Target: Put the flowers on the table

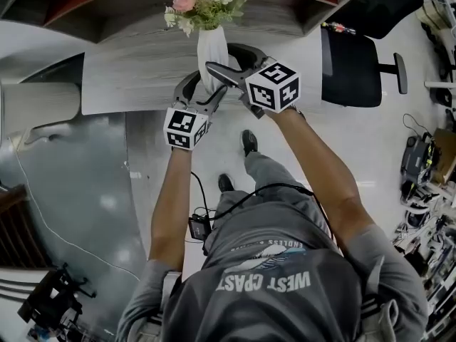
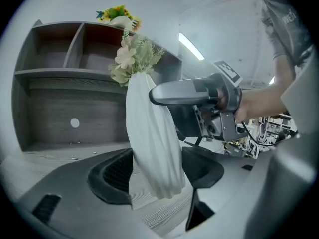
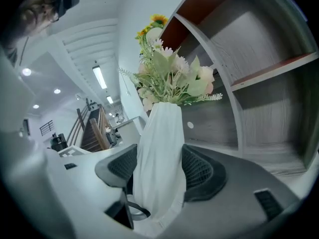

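Note:
A tall white ribbed vase (image 1: 212, 52) of pink and white flowers (image 1: 203, 2) stands near the front edge of the grey wood table (image 1: 135, 70). My left gripper (image 1: 203, 91) holds its lower part from the front. In the left gripper view both pads of that gripper (image 2: 157, 173) lie against the vase (image 2: 149, 133). My right gripper (image 1: 219, 55) comes in from the right, higher up. Its meshed pads (image 3: 199, 171) press on both sides of the vase (image 3: 159, 143), below the flowers (image 3: 172, 81). One of its fingers (image 2: 179, 91) crosses in front of the vase in the left gripper view.
A grey shelf unit with open compartments (image 2: 55, 49) rises behind the table, with sunflowers (image 2: 117, 14) on top. A black office chair (image 1: 349, 66) stands to the right. Cluttered gear lies along the floor's right edge (image 1: 427, 169). The person's shoes (image 1: 248, 141) are just before the table.

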A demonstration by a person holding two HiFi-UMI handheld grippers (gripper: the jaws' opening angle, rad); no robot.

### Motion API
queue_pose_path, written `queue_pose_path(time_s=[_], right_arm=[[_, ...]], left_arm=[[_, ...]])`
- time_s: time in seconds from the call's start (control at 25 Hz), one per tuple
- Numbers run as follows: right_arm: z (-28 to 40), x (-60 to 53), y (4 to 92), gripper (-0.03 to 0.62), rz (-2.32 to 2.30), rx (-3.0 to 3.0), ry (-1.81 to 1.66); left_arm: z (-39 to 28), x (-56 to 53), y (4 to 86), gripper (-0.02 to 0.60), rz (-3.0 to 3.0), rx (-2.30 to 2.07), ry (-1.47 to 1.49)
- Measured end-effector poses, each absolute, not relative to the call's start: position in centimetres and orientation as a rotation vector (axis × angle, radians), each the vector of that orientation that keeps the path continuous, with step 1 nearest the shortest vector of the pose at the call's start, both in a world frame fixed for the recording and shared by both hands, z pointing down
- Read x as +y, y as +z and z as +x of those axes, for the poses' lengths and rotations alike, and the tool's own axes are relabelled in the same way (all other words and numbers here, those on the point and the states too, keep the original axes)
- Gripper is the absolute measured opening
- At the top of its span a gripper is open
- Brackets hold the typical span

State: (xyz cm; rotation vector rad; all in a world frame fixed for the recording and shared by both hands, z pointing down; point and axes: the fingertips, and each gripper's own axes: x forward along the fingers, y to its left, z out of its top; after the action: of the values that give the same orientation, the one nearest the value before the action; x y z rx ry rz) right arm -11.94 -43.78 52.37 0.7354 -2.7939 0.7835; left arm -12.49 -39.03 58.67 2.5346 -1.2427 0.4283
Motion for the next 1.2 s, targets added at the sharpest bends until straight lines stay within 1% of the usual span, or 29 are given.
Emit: queue_pose_path(time_s=[0.48, 0.72, 0.96, 1.2], right_arm=[[-11.3, -45.5, 57.1, 0.298, 0.744, -2.824, 0.628], [-11.8, -44.7, 58.4, 0.298, 0.736, -2.807, 0.532], [-11.5, -44.5, 59.7, 0.291, 0.720, -2.789, 0.422], [-11.2, -43.9, 60.7, 0.287, 0.733, -2.771, 0.404]], left_arm=[[-12.1, -41.8, 63.8, 0.318, 2.566, -1.296, 0.538], [-12.4, -41.4, 66.2, 0.317, 2.567, -1.310, 0.583], [-12.0, -42.2, 67.6, 0.314, 2.570, -1.323, 0.638], [-11.9, -41.9, 68.7, 0.313, 2.586, -1.332, 0.685]])
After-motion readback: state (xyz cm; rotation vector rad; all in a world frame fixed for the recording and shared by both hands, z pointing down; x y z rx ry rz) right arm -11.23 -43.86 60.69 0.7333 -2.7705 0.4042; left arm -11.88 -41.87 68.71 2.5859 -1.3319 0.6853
